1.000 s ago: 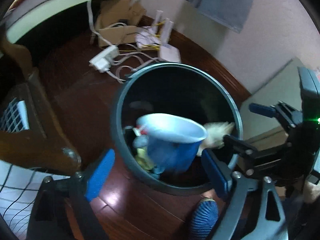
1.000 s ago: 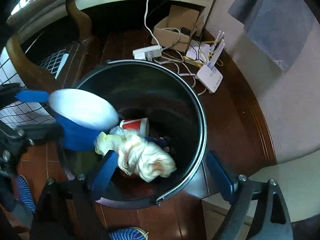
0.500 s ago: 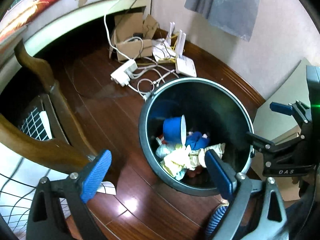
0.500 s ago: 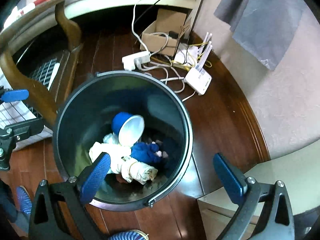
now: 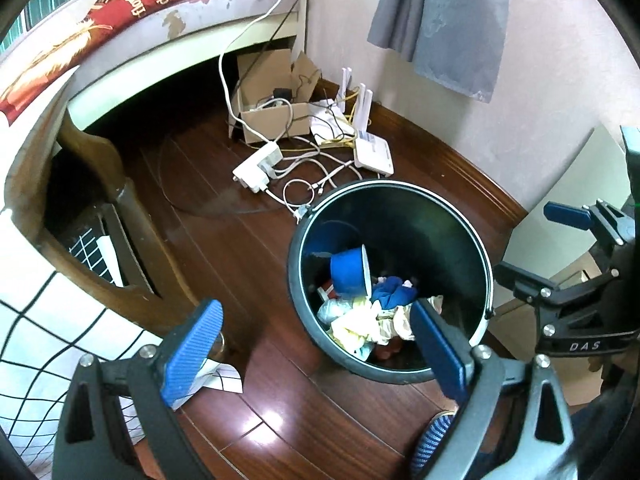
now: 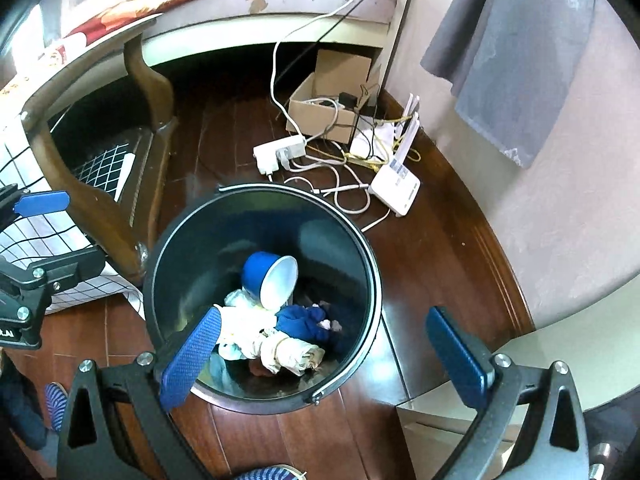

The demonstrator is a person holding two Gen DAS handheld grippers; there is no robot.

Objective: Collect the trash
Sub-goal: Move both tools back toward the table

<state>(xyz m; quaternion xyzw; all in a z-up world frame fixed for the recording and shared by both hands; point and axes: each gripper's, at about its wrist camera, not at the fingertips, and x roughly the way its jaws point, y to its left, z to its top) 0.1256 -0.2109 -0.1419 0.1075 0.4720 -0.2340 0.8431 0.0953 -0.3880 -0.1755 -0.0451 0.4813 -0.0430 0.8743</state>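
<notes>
Now | both hand-held grippers: left (image 5: 312, 354), right (image 6: 324, 354) spread, empty | bin (image 6: 362, 248) bottom hidden beneath trash.

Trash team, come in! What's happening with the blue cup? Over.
Left gripper open, empty. Right gripper open, empty. Blue cup on its side in the bin, atop crumpled paper. Nothing in the way.

Both grippers hang above the trash bin (image 5: 390, 284), tilted steeply down toward it. The left gripper (image 5: 316, 356) has its jaws spread wide with nothing between them. The right gripper (image 6: 324, 360), on the bin's other side, likewise stands wide open and empty, blue pads (image 6: 454, 356) clear of the rim.
</notes>
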